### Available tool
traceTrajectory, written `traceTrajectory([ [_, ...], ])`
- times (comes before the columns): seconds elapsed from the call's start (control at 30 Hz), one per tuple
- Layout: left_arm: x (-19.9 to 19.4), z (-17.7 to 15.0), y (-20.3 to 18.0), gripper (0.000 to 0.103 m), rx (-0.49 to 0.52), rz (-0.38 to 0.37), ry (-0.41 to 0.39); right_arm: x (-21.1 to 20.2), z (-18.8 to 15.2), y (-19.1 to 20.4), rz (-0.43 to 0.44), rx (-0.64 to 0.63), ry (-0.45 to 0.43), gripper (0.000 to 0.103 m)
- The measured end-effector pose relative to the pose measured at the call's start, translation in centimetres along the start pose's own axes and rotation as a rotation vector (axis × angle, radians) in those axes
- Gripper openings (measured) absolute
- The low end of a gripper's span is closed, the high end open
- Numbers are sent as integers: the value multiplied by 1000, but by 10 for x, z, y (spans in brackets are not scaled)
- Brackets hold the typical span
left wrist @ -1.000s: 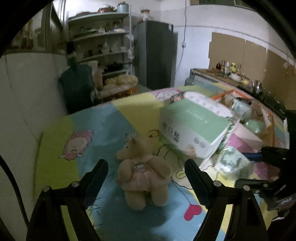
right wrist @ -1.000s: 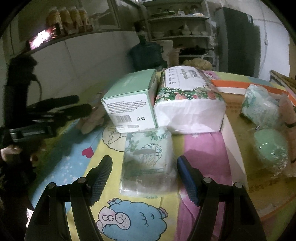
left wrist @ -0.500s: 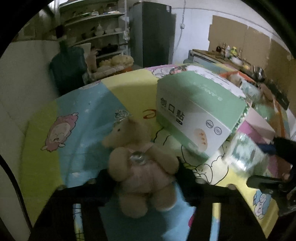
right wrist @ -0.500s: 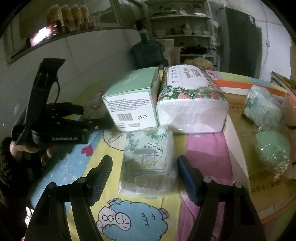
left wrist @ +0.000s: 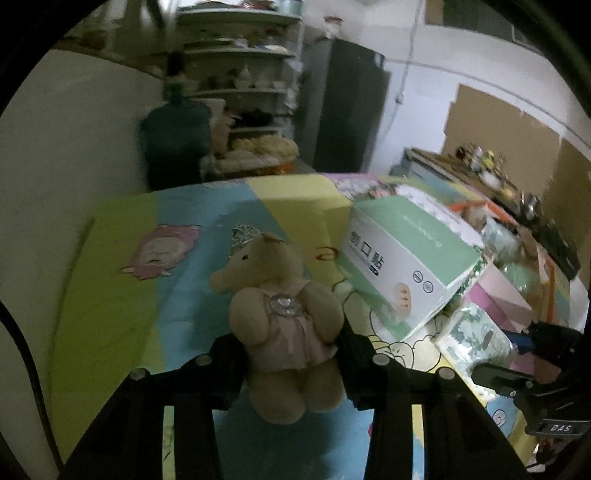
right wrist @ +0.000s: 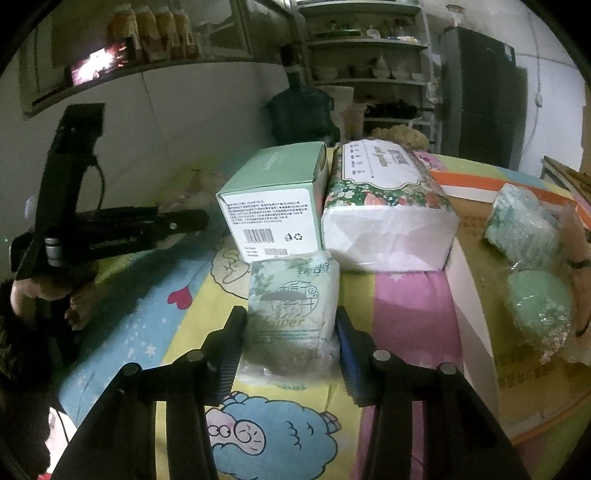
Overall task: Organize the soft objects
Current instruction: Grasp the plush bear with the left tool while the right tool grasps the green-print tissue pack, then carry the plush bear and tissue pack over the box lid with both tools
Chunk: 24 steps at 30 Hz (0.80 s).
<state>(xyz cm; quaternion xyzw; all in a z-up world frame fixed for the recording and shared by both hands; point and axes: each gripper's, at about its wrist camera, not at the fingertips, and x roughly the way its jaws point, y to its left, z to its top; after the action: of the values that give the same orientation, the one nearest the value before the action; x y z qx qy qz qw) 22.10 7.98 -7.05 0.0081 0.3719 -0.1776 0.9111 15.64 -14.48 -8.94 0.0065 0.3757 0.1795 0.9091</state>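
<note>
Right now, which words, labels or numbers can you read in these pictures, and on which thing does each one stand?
"Flower": small tissue pack, between the right gripper's fingers; its Chinese characters above are too blurred.
"DAS": right gripper, on its body, seen from the left wrist.
"口贴", partly legible: green box, side face.
Barcode and fine print: green box, end label, too small.
Large tissue pack: top label unreadable.

dark fridge (left wrist: 343,107) at the back wall, beside white shelves (left wrist: 243,74) crowded with crockery. blue water jug (left wrist: 175,144) on the floor left of the shelves. cartoon mat (left wrist: 122,295) in yellow, blue and green panels over the desk, printed with a pink sheep (left wrist: 162,251), a blue sheep (right wrist: 273,435) and a red heart (right wrist: 180,298). cardboard (left wrist: 491,125) taped to the right wall, above a counter of bottles (left wrist: 487,162). jars (right wrist: 147,31) high on a ledge.
</note>
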Motion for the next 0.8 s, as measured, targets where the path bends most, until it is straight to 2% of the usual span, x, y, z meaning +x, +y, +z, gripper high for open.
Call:
traceTrajectory([
  [0.2,-35,-11,-6,43,-29,16,-92,-14,-1,6,28,-13,-34,48],
  [0.37,-68,-17,-26,43,-19,15,-180,-36,-1,13,55,-25,-91,48],
  [0.6,-107,-12,-70,43,21,-43,-277,-71,0,9,70,-4,-174,48],
  [0.8,-116,-4,-108,43,41,-90,-315,-105,0,-10,39,33,-251,48],
])
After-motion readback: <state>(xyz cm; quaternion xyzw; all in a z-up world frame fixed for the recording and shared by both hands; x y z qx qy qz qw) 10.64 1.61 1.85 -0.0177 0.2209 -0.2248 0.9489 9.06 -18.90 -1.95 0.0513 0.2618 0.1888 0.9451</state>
